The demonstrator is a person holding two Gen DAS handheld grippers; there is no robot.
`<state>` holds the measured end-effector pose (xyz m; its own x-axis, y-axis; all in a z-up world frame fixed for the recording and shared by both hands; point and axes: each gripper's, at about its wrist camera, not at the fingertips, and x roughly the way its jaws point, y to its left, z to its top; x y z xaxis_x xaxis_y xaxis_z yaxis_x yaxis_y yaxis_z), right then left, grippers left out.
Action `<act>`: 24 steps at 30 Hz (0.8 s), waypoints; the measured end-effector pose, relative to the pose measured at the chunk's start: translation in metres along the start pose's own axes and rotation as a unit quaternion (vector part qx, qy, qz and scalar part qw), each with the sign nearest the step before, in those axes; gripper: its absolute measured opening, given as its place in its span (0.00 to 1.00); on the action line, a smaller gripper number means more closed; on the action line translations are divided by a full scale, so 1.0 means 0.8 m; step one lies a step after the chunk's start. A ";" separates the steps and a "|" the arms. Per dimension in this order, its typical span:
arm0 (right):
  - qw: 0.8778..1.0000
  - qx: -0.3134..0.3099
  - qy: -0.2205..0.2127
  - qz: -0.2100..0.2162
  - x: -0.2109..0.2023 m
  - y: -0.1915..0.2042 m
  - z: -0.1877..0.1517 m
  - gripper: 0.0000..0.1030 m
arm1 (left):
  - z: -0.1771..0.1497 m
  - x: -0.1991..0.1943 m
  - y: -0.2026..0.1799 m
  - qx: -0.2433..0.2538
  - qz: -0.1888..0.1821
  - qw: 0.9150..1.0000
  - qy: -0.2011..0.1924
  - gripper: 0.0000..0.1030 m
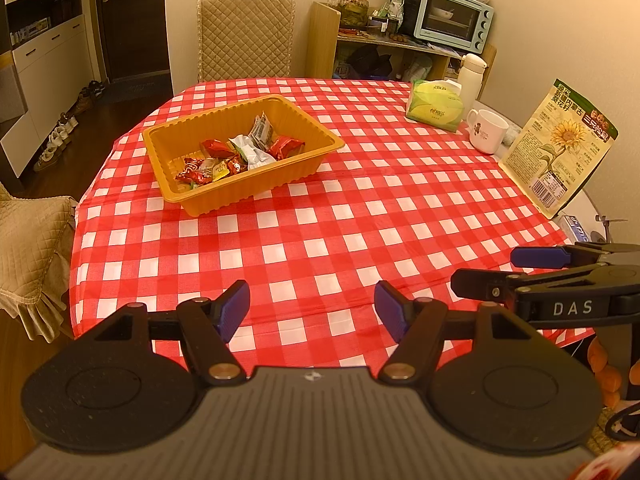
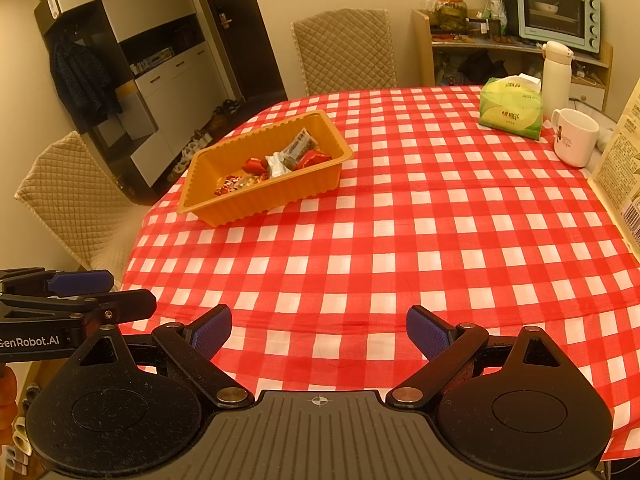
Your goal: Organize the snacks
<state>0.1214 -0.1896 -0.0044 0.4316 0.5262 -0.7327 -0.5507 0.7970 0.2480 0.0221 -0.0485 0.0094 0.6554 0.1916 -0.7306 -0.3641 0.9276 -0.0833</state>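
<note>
An orange plastic tray sits on the far left part of the red-checked table. Several wrapped snacks lie inside it, red, silver and green. My left gripper is open and empty, above the table's near edge. My right gripper is open and empty, also above the near edge. Each gripper shows in the other's view: the right one on the right side, the left one on the left side. Both are well short of the tray.
A green tissue pack, a white mug, a white flask and a sunflower-seed bag stand along the table's right side. Padded chairs stand at the far and left sides.
</note>
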 end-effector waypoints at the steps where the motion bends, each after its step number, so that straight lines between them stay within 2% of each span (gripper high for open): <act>1: 1.000 0.000 0.000 0.000 0.000 0.000 0.000 0.91 | 0.000 0.000 0.000 0.000 0.000 1.000 0.000 0.65; 24: 1.000 -0.001 0.000 0.001 0.001 0.001 0.001 0.91 | 0.000 0.001 0.002 -0.002 0.000 1.000 0.000 0.65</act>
<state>0.1220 -0.1886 -0.0044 0.4307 0.5272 -0.7325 -0.5525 0.7958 0.2479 0.0222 -0.0467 0.0090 0.6549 0.1924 -0.7308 -0.3668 0.9264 -0.0849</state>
